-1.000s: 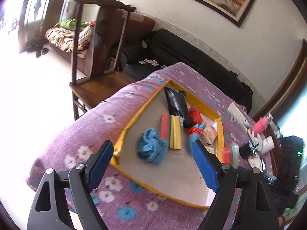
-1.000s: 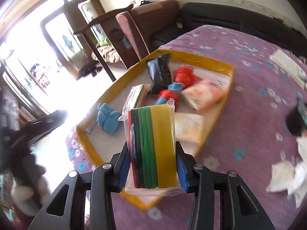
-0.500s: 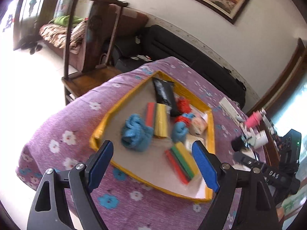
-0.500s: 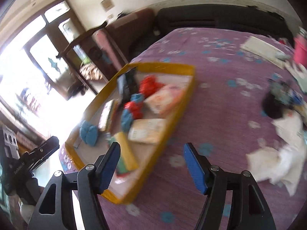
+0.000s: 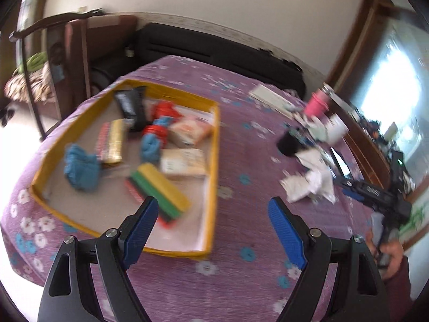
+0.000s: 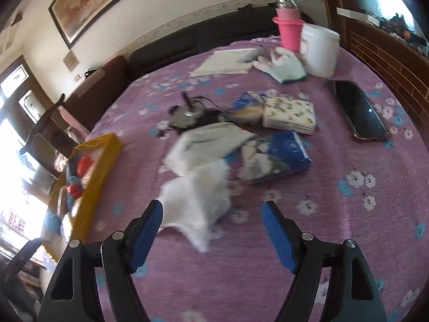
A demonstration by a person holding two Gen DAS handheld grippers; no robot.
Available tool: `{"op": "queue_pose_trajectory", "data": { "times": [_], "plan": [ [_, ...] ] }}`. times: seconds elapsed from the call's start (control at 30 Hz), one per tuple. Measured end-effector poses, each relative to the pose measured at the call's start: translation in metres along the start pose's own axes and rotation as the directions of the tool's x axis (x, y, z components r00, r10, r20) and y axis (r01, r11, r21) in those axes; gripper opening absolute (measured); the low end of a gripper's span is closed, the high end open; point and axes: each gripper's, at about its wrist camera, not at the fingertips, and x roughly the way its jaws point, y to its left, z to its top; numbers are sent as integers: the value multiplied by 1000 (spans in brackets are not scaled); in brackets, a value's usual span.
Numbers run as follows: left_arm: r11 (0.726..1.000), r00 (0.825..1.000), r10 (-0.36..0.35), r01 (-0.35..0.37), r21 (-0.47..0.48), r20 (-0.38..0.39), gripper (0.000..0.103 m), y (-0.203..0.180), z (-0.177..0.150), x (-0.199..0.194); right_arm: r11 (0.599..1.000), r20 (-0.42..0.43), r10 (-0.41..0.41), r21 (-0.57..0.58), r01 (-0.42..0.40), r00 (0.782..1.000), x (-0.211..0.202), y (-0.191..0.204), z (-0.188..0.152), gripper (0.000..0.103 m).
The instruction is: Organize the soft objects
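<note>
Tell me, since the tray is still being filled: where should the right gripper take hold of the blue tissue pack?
Probably across the blue tissue pack's short width, near its middle, coming from above. It lies flat on the purple cloth, its near side clear; white tissues crowd its left. The right gripper is empty, its jaws opening.

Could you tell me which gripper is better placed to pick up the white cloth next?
Right. The right gripper is empty, its jaws opening, with the white cloth just ahead of it. The left gripper faces the tray's edge, farther away.
</note>
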Motion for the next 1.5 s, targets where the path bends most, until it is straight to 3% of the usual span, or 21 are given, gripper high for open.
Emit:
{"op": "queue_pose_trajectory", "data": {
  "times": [0.13,0.3,0.43,0.53,0.57,0.67,0.8,0.9,0.93,0.97,1.0,1.03,1.1,1.3,1.5],
  "plan": [
    [998,1000,-10,12,65,-29,83,-26,-4,8,999,-28,48,25,-47,998,16,-5,-1,80],
    [994,997,-21,29,109,-71,83,-48,-7,23,993,70,55,99,-62,996,6,-25,9,80],
    [982,988,-85,105,156,-132,83,-79,-6,47,990,171,-80,126,58,982,-10,-57,15,80],
    [966,978,-118,153,209,-171,83,-114,-5,72,970,242,-223,148,191,944,-17,-80,11,80],
    [959,978,-120,159,233,-173,83,-125,-5,79,962,225,-242,186,202,944,-16,-91,11,80],
    [926,980,-119,167,338,-158,83,-166,-1,102,955,218,-182,271,119,959,-17,-113,13,80],
    [889,989,-70,120,442,-128,83,-211,7,141,951,171,-148,295,92,974,-8,-120,13,80],
    [874,988,-17,88,479,-151,82,-226,8,175,951,153,-136,298,85,979,-3,-122,11,80],
    [870,985,-8,91,484,-170,68,-228,6,183,951,152,-134,298,83,979,-5,-123,9,80],
    [873,981,-5,98,478,-193,32,-226,4,187,951,150,-128,299,78,980,-5,-123,8,80],
    [880,973,-16,123,459,-229,21,-223,4,190,951,146,-121,299,73,982,-1,-123,9,80],
    [893,965,-43,153,423,-259,19,-216,5,188,952,142,-117,299,70,983,-1,-123,8,80],
    [906,965,-80,174,385,-249,19,-204,8,171,953,132,-112,296,68,985,3,-123,9,80],
    [947,976,-180,206,247,-123,19,-143,24,79,955,96,-100,287,69,990,13,-122,9,83],
    [973,981,-193,195,120,-30,19,-83,22,26,966,86,-135,235,112,987,16,-110,9,85]
  ]
}}
